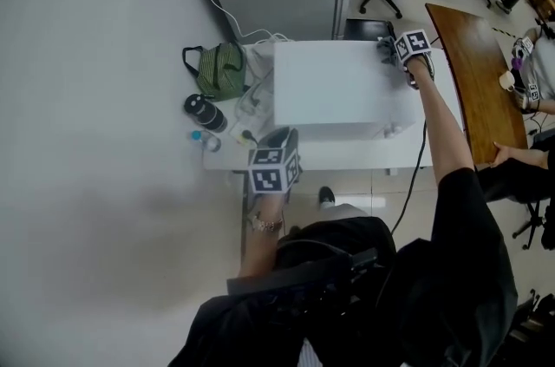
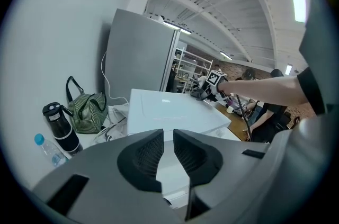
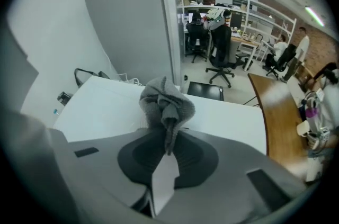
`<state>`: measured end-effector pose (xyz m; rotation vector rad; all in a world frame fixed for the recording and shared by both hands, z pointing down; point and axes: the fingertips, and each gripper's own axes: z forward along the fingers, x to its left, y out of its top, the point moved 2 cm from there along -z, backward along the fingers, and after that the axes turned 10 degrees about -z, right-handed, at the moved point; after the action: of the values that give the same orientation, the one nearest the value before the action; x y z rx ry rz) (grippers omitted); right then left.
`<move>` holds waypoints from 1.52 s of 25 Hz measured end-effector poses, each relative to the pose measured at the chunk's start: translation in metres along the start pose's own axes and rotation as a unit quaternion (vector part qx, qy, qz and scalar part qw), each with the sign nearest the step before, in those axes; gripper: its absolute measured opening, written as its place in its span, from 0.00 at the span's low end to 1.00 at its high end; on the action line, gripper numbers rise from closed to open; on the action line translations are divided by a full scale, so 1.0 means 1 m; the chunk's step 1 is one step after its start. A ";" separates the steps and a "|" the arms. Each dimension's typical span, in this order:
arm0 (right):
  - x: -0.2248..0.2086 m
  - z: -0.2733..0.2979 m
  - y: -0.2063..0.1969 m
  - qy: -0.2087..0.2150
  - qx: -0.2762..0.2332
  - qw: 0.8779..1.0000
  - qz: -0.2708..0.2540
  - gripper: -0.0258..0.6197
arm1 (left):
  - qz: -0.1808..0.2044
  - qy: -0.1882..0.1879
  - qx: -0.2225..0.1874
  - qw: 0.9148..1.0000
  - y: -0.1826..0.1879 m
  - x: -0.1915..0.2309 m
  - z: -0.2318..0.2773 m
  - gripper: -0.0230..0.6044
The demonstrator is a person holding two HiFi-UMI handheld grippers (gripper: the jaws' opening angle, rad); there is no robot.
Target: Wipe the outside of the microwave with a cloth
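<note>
Jaws of right gripper (image 3: 167, 135) pinch crumpled grey cloth (image 3: 165, 104) at boxy white microwave (image 1: 334, 83) top corner; left gripper (image 2: 168, 146) barely parted, empty.

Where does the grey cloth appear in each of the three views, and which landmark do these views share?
Head view: grey cloth at upper right, on the microwave's far corner, in the right tool.
Left gripper view: cloth small, right of centre, beyond the microwave top.
Right gripper view: cloth in the centre, bunched between the jaws.
Shared landmark: the white microwave.

Head view looks steeply down; both gripper views share the microwave (image 1: 334, 83).
</note>
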<state>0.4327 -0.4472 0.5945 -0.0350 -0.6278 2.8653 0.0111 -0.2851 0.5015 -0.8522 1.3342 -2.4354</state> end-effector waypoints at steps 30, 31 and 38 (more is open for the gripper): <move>0.160 0.000 -0.006 0.051 0.010 0.983 -0.176 0.08 | 0.006 -0.001 0.060 0.998 -0.042 -0.025 0.006 0.13; 0.136 -0.005 -0.015 0.036 0.016 0.986 -0.162 0.08 | 0.008 -0.006 0.062 0.998 -0.042 -0.028 0.008 0.13; 0.027 -0.033 -0.077 -0.054 0.059 0.993 -0.082 0.08 | 0.015 -0.024 0.058 0.998 -0.038 -0.042 0.012 0.13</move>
<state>0.4233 -0.3590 0.5969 0.1833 -0.4570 2.7523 0.0546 -0.2532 0.5223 -0.8492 1.1672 -2.4277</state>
